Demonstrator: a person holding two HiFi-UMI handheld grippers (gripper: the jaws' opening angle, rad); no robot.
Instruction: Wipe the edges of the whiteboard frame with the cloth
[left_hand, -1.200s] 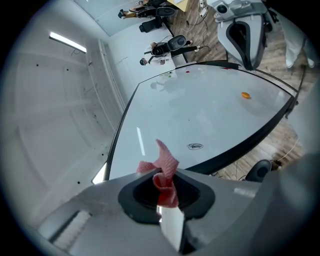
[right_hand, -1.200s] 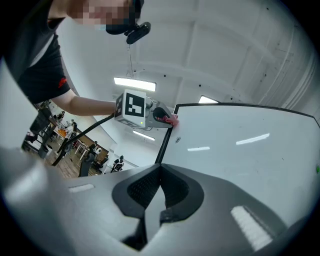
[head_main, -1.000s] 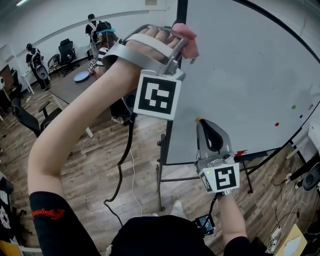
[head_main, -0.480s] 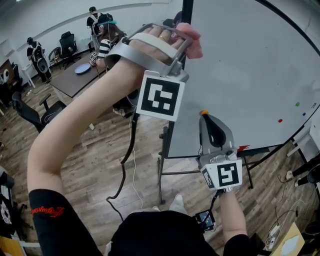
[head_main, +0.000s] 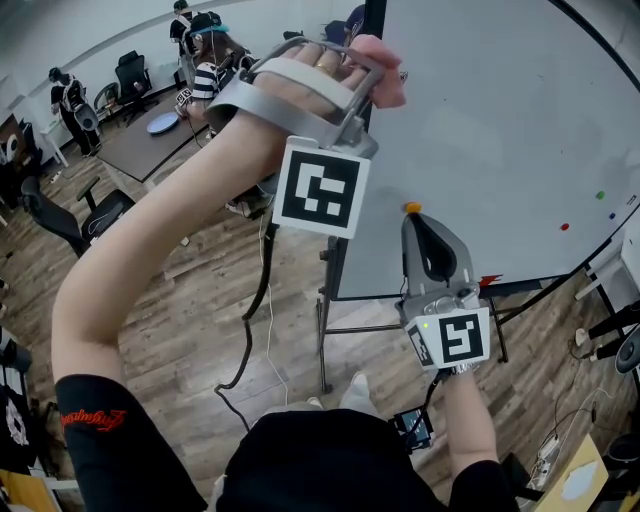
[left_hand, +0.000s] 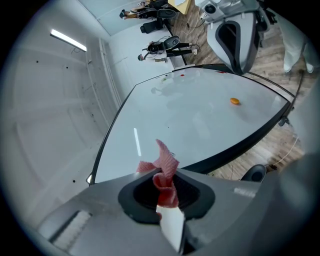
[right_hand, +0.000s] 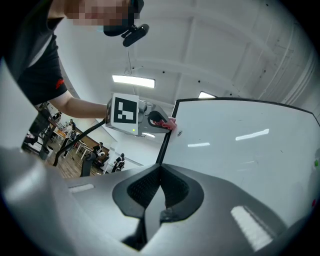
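At frame left, the left arm is bare, raised and stretched up toward the board, w/ the hand (head_main: 312, 72) in the grey handle. The left gripper (head_main: 372, 72) has its fingers clenched on a crumpled pink cloth (head_main: 386, 78), which pokes out past the tips. The cloth sits at the black frame edge (head_main: 352, 170) on the left upright, near the top of the big white whiteboard (head_main: 500, 140); contact can't be confirmed.

Lower and further right, the right gripper (head_main: 412, 214) points up at the board face, forearm low. Its fingers are clenched together w/ nothing btwn them.

The room has a wood plank floor (head_main: 190, 300). A dark counter (head_main: 135, 160) at upper left carries a pale blue round dish (head_main: 162, 123); its contents are too small to tell. Black office chairs and ppl stand beyond it. At far right, green (head_main: 600, 195) and red (head_main: 565, 227) dots sit on the board.
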